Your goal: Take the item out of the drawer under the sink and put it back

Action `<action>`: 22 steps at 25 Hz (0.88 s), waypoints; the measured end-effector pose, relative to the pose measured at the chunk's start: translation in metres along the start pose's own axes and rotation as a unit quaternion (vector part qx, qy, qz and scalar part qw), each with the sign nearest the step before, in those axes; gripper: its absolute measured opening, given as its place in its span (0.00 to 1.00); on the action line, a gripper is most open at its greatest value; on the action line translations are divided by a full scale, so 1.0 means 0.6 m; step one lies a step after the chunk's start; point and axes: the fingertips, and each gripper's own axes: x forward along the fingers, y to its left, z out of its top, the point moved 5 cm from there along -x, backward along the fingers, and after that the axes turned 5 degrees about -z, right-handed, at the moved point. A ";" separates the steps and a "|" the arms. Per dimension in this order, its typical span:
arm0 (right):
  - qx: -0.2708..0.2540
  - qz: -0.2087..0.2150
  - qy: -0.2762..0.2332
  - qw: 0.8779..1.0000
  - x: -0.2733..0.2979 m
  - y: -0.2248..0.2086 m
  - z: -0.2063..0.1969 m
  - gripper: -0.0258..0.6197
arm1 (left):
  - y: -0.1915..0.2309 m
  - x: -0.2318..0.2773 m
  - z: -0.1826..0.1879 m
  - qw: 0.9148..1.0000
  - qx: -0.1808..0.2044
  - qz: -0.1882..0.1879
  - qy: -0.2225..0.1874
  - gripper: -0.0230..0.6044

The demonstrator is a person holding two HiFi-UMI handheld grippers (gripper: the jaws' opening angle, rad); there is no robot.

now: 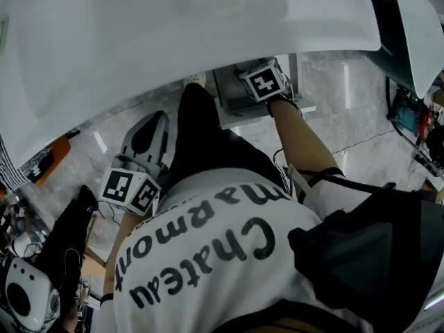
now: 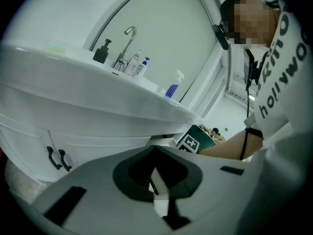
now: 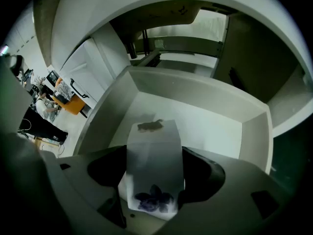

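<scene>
My right gripper (image 3: pixel 154 176) is shut on a small white box (image 3: pixel 153 151) with a purple flower print, holding it just above the open white drawer (image 3: pixel 215 131). In the head view the right gripper (image 1: pixel 262 80) reaches under the white sink (image 1: pixel 173 40), over the drawer (image 1: pixel 232 97). My left gripper (image 1: pixel 147 136) hangs by the person's left side, away from the drawer, its jaws together with nothing between them. The left gripper view shows the left gripper (image 2: pixel 156 153) pointing toward the sink's underside (image 2: pixel 98 102), with the right gripper's marker cube (image 2: pixel 188 142) beyond it.
Cabinet doors with black handles (image 2: pixel 56 158) stand left of the drawer. A faucet (image 2: pixel 128 38), a black soap pump (image 2: pixel 101 52) and a spray bottle (image 2: pixel 173 86) sit on the sink. An orange object (image 1: pixel 52 157) and tools with cables (image 1: pixel 413 120) lie on the marble floor.
</scene>
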 end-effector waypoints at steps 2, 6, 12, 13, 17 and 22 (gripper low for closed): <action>0.006 0.002 -0.004 1.000 0.000 0.001 -0.001 0.57 | 0.001 0.000 0.002 1.000 -0.001 0.001 0.000 0.05; 0.009 0.004 -0.006 1.000 -0.002 0.000 -0.002 0.56 | -0.003 0.004 0.004 1.000 0.002 -0.003 0.000 0.05; 0.026 0.012 -0.007 1.000 -0.002 0.001 -0.008 0.56 | -0.008 0.003 0.000 1.000 0.002 0.000 -0.001 0.05; 0.030 0.013 -0.007 0.999 -0.002 0.000 -0.008 0.56 | -0.008 0.003 -0.001 1.000 0.002 0.000 -0.002 0.05; 0.039 0.015 -0.016 0.999 -0.005 -0.001 -0.005 0.56 | -0.011 0.001 -0.002 1.000 0.002 0.002 -0.003 0.05; 0.031 0.010 -0.039 0.999 -0.020 -0.004 0.002 0.56 | -0.021 0.001 -0.001 1.000 0.006 -0.003 -0.010 0.05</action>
